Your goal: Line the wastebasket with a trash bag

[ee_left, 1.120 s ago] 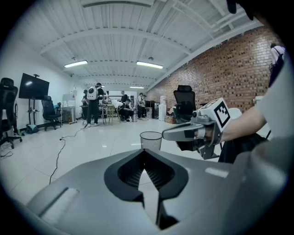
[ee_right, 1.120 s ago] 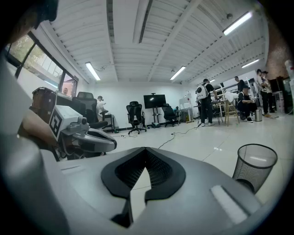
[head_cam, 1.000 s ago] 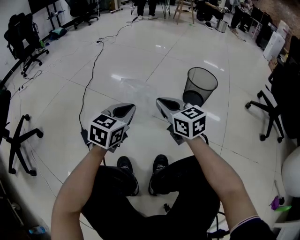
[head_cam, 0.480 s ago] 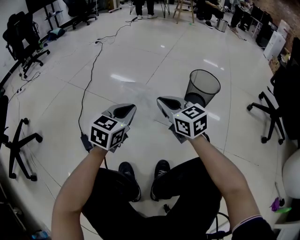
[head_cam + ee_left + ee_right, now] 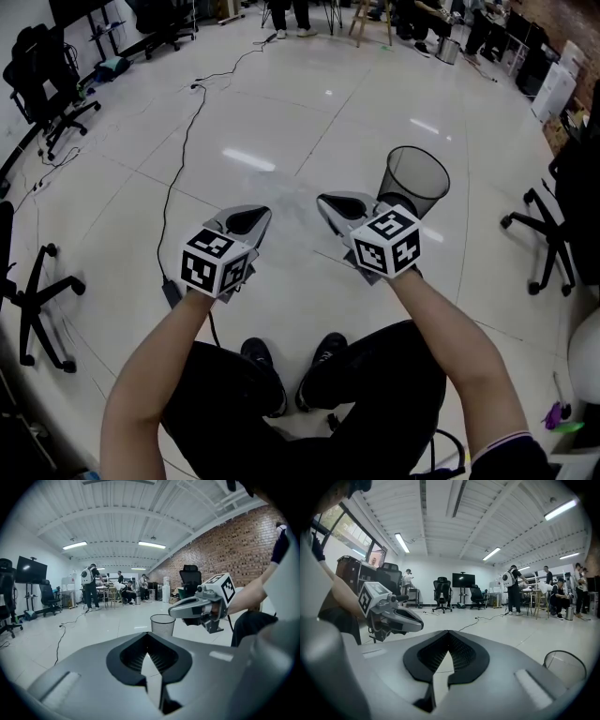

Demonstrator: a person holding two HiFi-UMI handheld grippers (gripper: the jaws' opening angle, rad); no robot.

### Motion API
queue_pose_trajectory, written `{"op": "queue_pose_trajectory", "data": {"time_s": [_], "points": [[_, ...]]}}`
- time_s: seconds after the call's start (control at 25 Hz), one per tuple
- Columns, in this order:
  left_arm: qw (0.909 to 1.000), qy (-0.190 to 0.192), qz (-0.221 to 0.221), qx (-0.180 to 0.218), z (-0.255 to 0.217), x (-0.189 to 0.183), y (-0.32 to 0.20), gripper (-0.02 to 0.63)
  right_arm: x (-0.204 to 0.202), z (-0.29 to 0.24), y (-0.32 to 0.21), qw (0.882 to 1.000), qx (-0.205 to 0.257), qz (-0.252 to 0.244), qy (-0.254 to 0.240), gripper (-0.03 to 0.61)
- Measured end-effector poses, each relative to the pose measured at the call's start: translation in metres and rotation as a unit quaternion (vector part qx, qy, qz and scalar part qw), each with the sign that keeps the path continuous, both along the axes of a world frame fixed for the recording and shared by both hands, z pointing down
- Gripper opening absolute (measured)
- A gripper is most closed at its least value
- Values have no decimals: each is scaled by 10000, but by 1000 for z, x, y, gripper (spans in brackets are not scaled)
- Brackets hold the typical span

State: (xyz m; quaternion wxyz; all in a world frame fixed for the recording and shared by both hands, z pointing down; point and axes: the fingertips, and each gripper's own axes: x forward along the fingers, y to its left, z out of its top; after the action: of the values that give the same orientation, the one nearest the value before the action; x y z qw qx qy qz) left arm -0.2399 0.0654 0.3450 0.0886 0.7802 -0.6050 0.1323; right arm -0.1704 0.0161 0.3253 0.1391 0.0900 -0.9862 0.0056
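On the glossy white tiled floor (image 5: 281, 112) of a large room, one black wastebasket (image 5: 415, 180) is stood upright toward the right edge of the head view, well clear of the far end. It is made of fine wire mesh, with a round rim and sides that taper toward the base; its mouth is left open. A faint clear patch (image 5: 286, 195) can be made out on the floor to the left of the wastebasket, but whether it is the bag cannot be told.

Two hand-held grippers are held side by side above the floor, near each other but apart. The left hand-held gripper (image 5: 246, 221) is fully closed, with nothing between its jaws. The right hand-held gripper (image 5: 342, 204) is likewise fully closed and empty, and it is seen just beside the wastebasket's near side. Each is topped by one marker cube.

One black cable (image 5: 183, 141) is laid across the floor from the far end toward the person's feet. Several office chairs (image 5: 42, 70) are placed along the left and right edges. A brick wall (image 5: 225, 550) runs down one side, one dark monitor (image 5: 462, 580) is stood at another, and a few people (image 5: 89, 585) are gathered at the far end under strip lights.
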Motion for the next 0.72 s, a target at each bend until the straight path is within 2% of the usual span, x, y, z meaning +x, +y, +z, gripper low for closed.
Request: {"op": "queue_pose_trajectory", "data": {"time_s": [0.16,0.44,0.72], "points": [[10000,69,-38,-60,-2,-11,-11,12,-4,-1,-11,10000,55,-67,29,0],[10000,-64,65,-33,-21,-27,-40,11,-17,-6,-31,10000,37,-30,-62,0],[9998,13,222,-1,-18,-41,-67,12,-32,-11,-50,10000,57,44,-28,0]]}}
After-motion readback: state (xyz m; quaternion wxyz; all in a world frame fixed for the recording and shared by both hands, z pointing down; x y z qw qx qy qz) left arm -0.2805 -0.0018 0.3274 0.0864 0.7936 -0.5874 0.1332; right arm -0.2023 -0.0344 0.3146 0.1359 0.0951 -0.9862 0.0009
